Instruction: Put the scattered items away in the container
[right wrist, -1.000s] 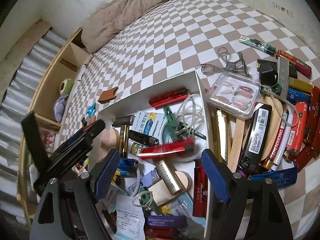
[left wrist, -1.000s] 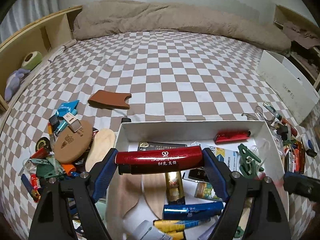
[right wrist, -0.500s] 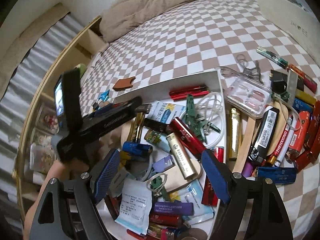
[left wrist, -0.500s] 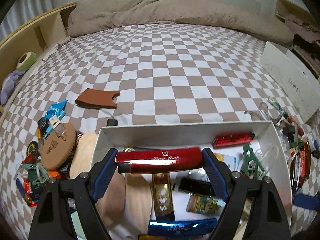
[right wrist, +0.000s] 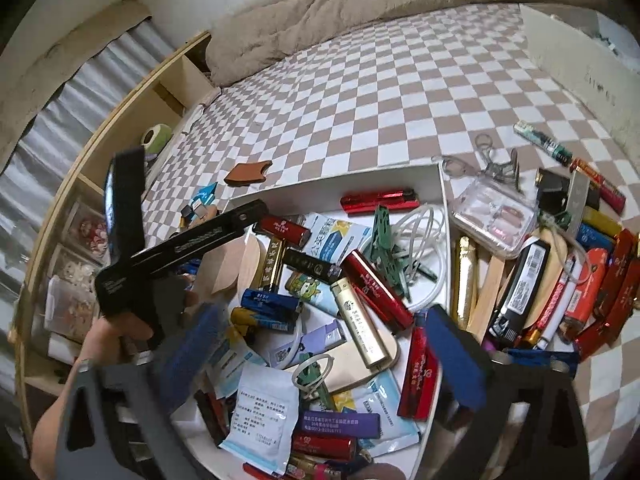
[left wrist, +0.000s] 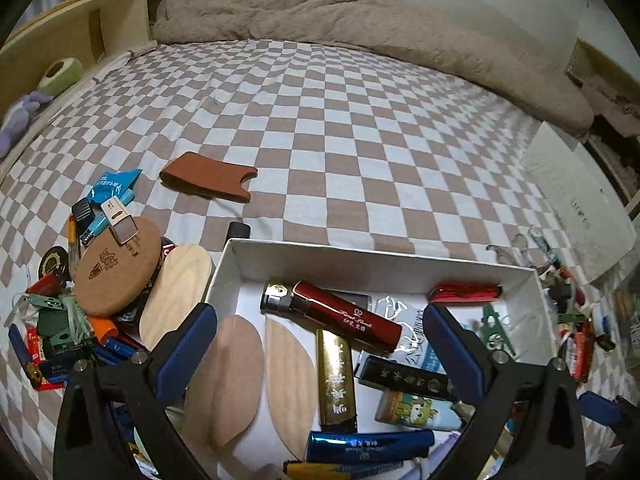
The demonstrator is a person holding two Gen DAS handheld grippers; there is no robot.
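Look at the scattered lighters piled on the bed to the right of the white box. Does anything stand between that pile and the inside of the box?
Only the white box wall nearest the lighter pile stands between them. The box is open-topped, with no visible lid covering it.

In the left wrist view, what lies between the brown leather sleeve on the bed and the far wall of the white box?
In the left wrist view, between the brown leather sleeve and the white box lies checkered bedsheet, with one small black cylinder just outside the wall's left end.
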